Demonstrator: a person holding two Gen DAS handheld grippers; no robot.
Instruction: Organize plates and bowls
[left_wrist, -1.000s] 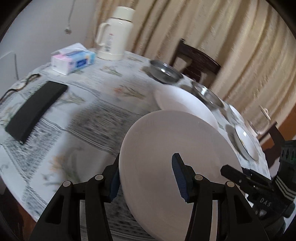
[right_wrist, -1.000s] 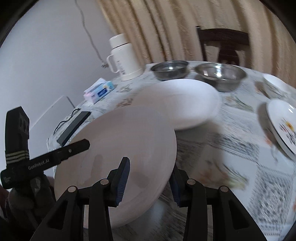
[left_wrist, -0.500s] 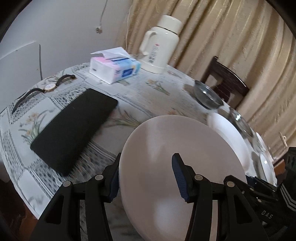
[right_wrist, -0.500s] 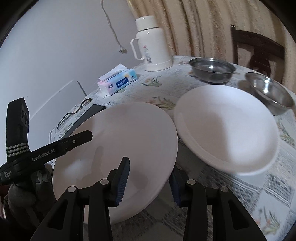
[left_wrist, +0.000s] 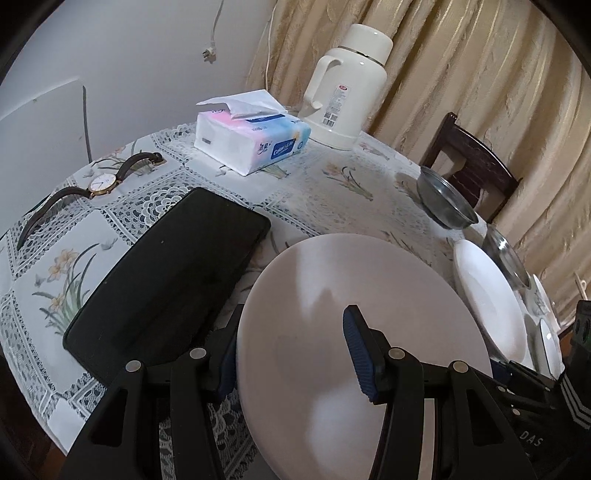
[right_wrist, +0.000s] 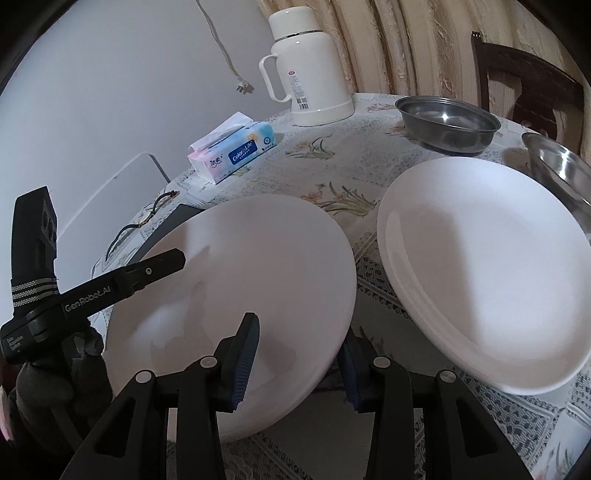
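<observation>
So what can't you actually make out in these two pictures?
- Left view: the phone's near corner, hidden behind the held plate and left gripper.
- Left view: dishes at the far right, squeezed edge-on by the lens.
- Right view: second steel bowl, cut off by the edge.
- Right view: watch, too small.

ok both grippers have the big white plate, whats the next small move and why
Probably carry the held plate right and lower it onto the other white plate. Left gripper and right gripper each straddle its rim, and that matching plate lies beside it on the table.
</observation>
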